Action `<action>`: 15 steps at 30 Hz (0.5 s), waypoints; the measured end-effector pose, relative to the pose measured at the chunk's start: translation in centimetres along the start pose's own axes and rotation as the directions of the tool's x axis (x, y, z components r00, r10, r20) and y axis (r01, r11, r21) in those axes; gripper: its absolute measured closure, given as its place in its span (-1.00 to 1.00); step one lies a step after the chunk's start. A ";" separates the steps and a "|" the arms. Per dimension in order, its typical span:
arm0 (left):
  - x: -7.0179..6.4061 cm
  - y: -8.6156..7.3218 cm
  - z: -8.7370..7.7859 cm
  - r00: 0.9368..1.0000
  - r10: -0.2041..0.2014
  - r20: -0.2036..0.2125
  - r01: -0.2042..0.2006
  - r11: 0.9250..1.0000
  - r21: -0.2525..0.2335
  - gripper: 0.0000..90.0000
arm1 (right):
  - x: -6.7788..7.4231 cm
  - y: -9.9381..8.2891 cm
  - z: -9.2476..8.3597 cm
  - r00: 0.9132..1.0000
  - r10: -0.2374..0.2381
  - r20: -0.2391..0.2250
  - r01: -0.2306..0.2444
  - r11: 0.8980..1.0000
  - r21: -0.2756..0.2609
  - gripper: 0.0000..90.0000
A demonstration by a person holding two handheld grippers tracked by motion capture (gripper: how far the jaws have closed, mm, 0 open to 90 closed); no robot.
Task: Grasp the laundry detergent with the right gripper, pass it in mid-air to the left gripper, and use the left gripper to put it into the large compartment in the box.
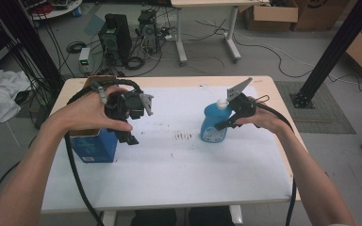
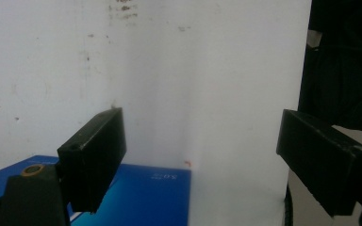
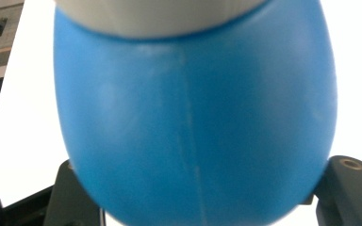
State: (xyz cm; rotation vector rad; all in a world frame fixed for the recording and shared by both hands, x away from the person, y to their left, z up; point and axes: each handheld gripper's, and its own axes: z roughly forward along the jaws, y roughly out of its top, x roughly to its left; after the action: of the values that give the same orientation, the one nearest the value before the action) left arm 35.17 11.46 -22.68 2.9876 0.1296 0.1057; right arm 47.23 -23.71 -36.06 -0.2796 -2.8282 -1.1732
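High view: blue bottle (image 1: 213, 125) stands upright right of table centre, white cap on top; right gripper (image 1: 230, 120) pinches it at the shoulder.
Right gripper view: jaws sit either side of the bottle (image 3: 193, 117), pressed against its rounded wall.
Left gripper (image 1: 131, 136): jaws spread wide, nothing between them, held above the blue box (image 1: 94, 143) at the left near part of the table.
Left gripper view: blue box (image 2: 141, 193) top lies under the open jaws.
Step tip: rounded plastic looks slippery (my guess), so keep the squeeze firm but not crushing, lift straight up, keep the cap up.
Risk: bottle could twist in the jaws if tilted.
Surface: white mat (image 1: 169, 160) on a pale wood table (image 1: 169, 81), small dark smudges near centre.
Room: grey floor, computer towers (image 1: 115, 37) and loose cables far, cardboard boxes (image 1: 271, 14) far right, black frame post (image 1: 334, 49) right.
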 end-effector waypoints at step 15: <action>0.1 0.0 0.1 1.000 0.000 0.002 0.000 1.000 0.005 -0.62 | 0.2 -0.3 0.0 0.999 -0.037 0.013 0.037 0.999 -0.015 -0.10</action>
State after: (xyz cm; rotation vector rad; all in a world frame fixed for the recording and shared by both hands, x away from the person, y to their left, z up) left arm 35.28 11.43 -22.81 2.9925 0.1304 0.1031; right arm 46.98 -23.89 -36.30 -0.2374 -2.8488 -1.2042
